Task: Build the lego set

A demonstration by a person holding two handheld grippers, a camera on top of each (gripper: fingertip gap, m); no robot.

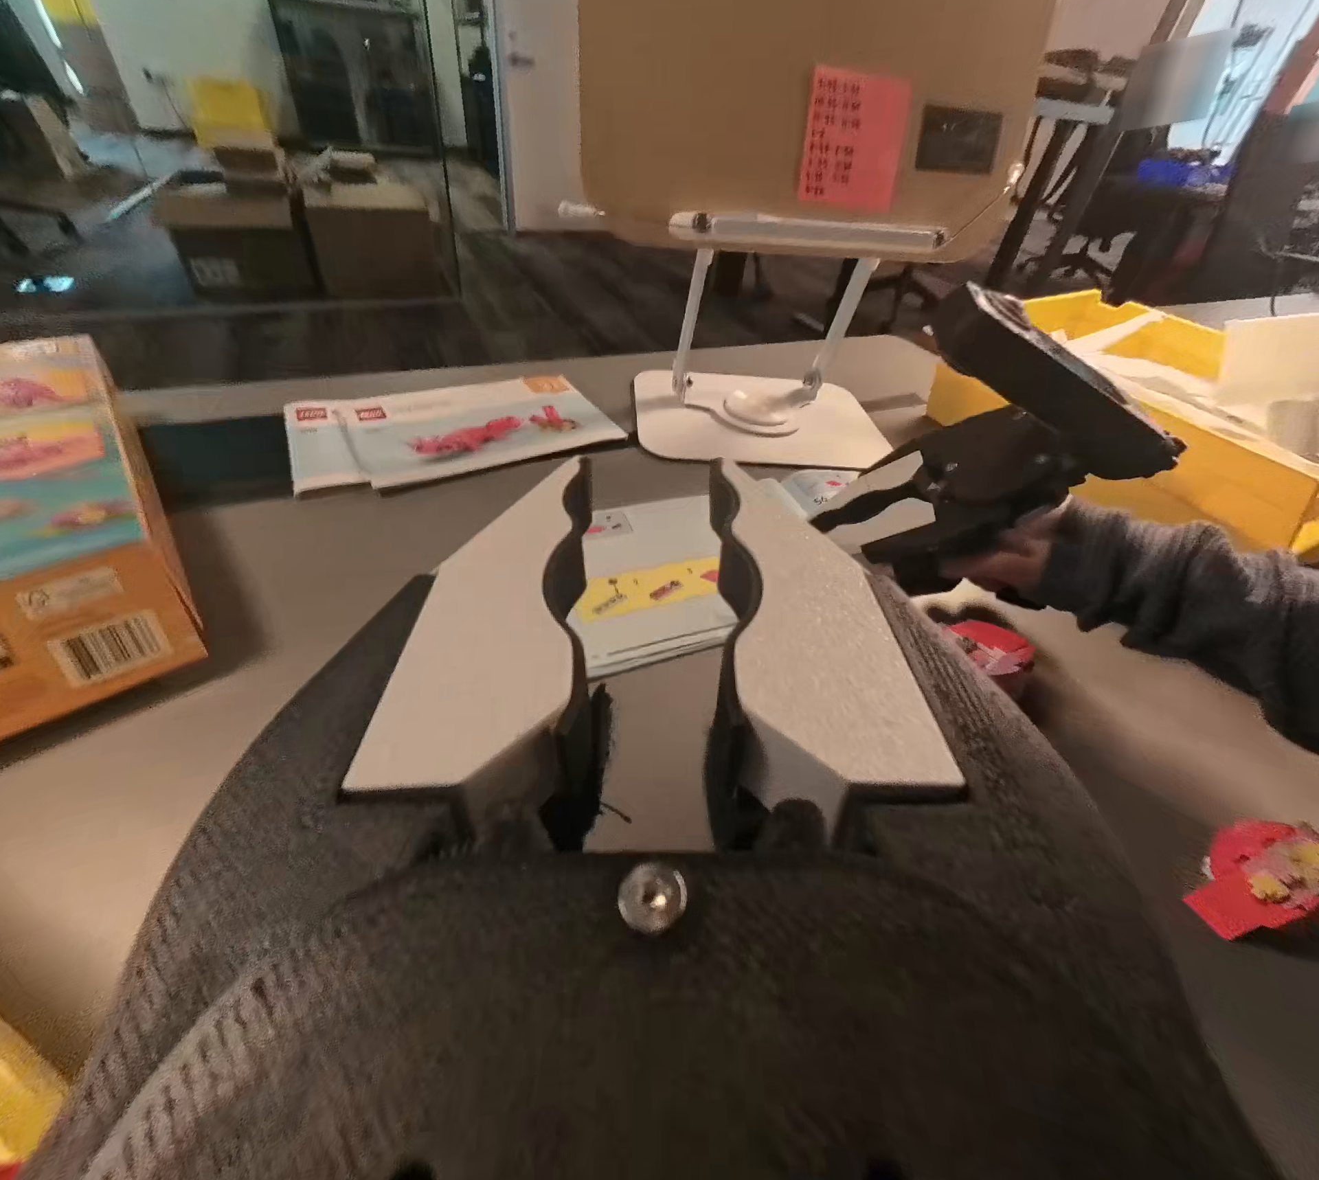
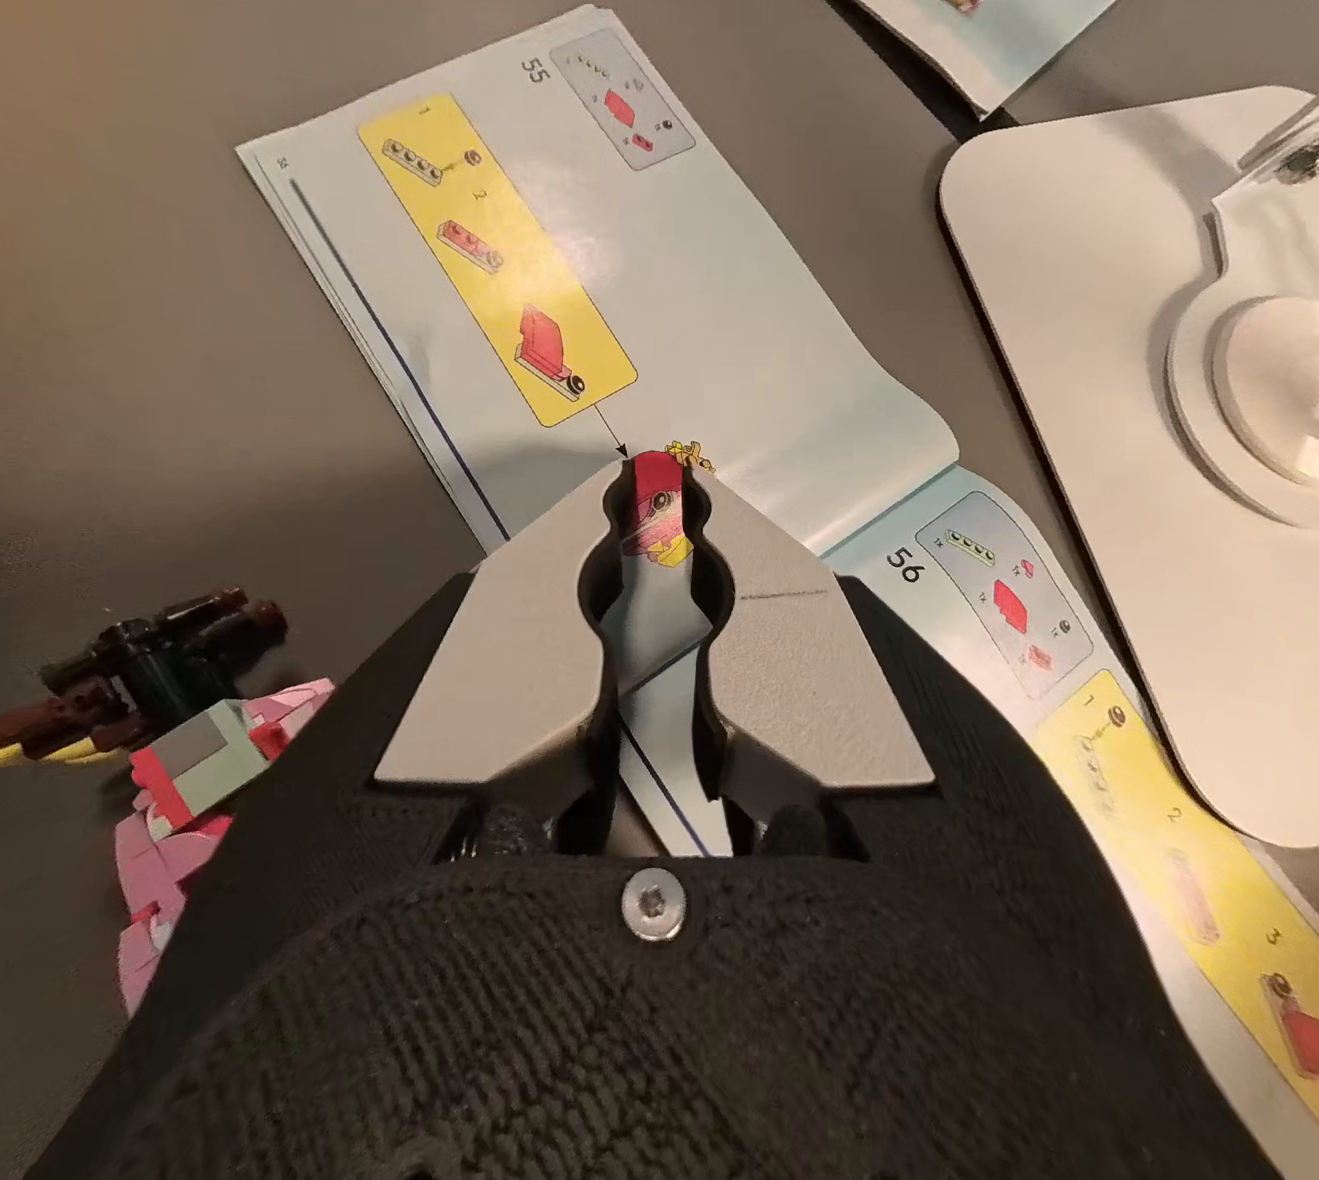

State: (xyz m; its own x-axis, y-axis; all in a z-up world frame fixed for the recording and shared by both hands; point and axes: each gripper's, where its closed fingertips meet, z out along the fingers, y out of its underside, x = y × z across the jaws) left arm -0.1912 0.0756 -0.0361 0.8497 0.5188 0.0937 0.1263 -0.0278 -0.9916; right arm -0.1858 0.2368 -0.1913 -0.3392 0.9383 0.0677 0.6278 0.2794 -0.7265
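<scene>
My left gripper (image 1: 651,468) is open and empty above the grey table (image 1: 285,610). An open instruction booklet (image 1: 642,589) shows through the gap between its fingers. My right gripper (image 2: 657,468) is open by a narrow gap and holds nothing. It hovers over the same open booklet (image 2: 714,289), and only a printed picture on the page shows between its fingertips. In the left wrist view the right gripper (image 1: 846,503) is at the right, held by a hand in a grey sleeve (image 1: 1178,582).
Closed booklets (image 1: 457,432) lie at the back. A white stand (image 1: 756,425) carries a cardboard panel (image 1: 785,40). An orange box (image 1: 78,539) stands at the left and a yellow bin (image 1: 1178,468) at the right. Pink and red brick models (image 2: 185,789) (image 1: 1263,882) lie close by. The grippers' ends are close to 25 centimeters from one another.
</scene>
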